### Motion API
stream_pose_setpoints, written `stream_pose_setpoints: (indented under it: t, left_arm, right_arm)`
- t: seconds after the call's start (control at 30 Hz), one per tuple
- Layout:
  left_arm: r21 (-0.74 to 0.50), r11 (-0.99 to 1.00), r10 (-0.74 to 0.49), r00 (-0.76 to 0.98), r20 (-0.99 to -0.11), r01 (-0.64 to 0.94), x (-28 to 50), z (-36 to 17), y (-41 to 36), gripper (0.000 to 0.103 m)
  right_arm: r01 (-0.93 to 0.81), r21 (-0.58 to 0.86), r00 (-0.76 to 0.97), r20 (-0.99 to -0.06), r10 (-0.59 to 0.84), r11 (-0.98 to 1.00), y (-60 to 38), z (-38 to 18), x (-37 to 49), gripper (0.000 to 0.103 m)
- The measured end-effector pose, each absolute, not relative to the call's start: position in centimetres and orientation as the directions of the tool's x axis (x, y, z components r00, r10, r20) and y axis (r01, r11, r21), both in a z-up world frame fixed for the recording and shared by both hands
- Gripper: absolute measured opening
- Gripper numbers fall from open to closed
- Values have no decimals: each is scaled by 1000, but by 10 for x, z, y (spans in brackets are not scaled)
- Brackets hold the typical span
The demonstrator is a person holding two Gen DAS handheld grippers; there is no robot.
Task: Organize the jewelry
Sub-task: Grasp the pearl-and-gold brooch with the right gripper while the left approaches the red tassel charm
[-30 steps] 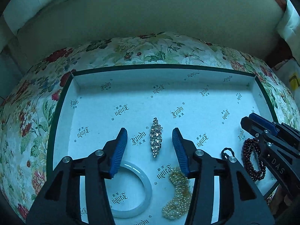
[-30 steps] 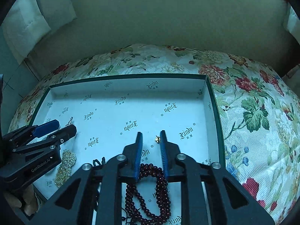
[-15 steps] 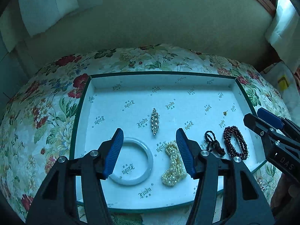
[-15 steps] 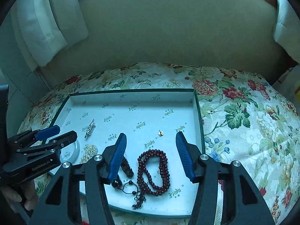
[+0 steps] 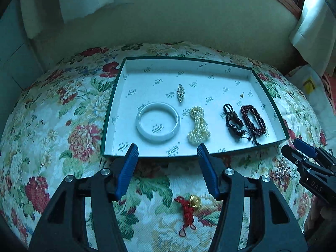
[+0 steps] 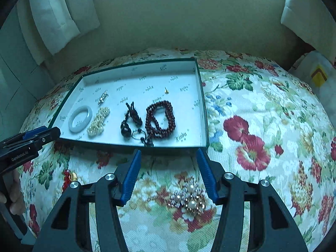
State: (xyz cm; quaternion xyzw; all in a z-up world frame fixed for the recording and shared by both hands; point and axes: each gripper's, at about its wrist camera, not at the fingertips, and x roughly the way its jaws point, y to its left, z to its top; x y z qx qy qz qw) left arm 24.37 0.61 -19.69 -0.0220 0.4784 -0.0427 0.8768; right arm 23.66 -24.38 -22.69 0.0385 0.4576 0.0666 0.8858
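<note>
The white green-rimmed tray (image 5: 109, 113) holds a white bangle (image 5: 158, 121), a rhinestone clip (image 5: 180, 92), a pearl bunch (image 5: 198, 126), a black cord piece (image 5: 233, 119), dark red beads (image 5: 253, 119) and a tiny gold stud (image 5: 242, 94). My left gripper (image 5: 167, 147) hangs open and empty over the cloth at the tray's front edge, above a red cord with a gold bell (image 5: 189, 208). My right gripper (image 6: 168, 150) is open and empty too, in front of the tray (image 6: 204, 109) and above a pearl-and-rhinestone brooch (image 6: 189, 197).
A flowered cloth (image 6: 262, 126) covers the rounded surface under the tray. A padded backrest (image 5: 178, 16) rises behind it, with white curtains at both sides. A bag with a yellow mark (image 6: 317, 75) lies at the far right. A hand (image 6: 12, 191) holds the left gripper.
Both grippers have drawn back from inside the tray to the cloth in front of it. The right jaws widened and left the dark red beads lying in the tray.
</note>
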Motion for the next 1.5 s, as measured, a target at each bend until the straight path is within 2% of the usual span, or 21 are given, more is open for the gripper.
stream_pose_setpoints:
  t: [0.33, 0.8, 0.87, 0.93, 1.1, 1.13, 1.23, 1.5]
  left_arm:
    - [-73, 997, -81, 501, -862, 35, 206, -216, 11, 58]
    - [-63, 997, -73, 476, -876, 36, 200, -226, 9, 58]
    - [-64, 997, -72, 472, -879, 34, 200, -228, 9, 58]
    - [-64, 997, -71, 467, -882, 30, 200, -230, 10, 58]
    - [-67, 997, -71, 458, -886, 25, 198, -233, 10, 58]
    - [-68, 997, -72, 457, -887, 26, 198, -233, 10, 58]
    - [-69, 997, -74, 455, -888, 28, 197, -233, 8, 58]
    - [-72, 997, -78, 452, -889, 30, 196, -234, 6, 58]
  right_arm:
    - [-38, 127, 537, -834, 127, 991, -260, -249, 210, 55]
    - [-28, 114, 524, -845, 111, 993, -260, -268, 217, 55]
    - [-30, 93, 530, -843, 94, 995, -258, -268, 216, 52]
    - [-33, 73, 534, -842, 79, 997, -257, -268, 215, 42]
    - [-33, 77, 539, -838, 83, 996, -257, -267, 212, 37]
    - [-35, 80, 541, -837, 86, 996, -257, -267, 211, 31]
    - [-40, 101, 542, -834, 107, 994, -257, -265, 208, 24]
    - [-39, 115, 542, -832, 118, 993, -256, -264, 204, 24]
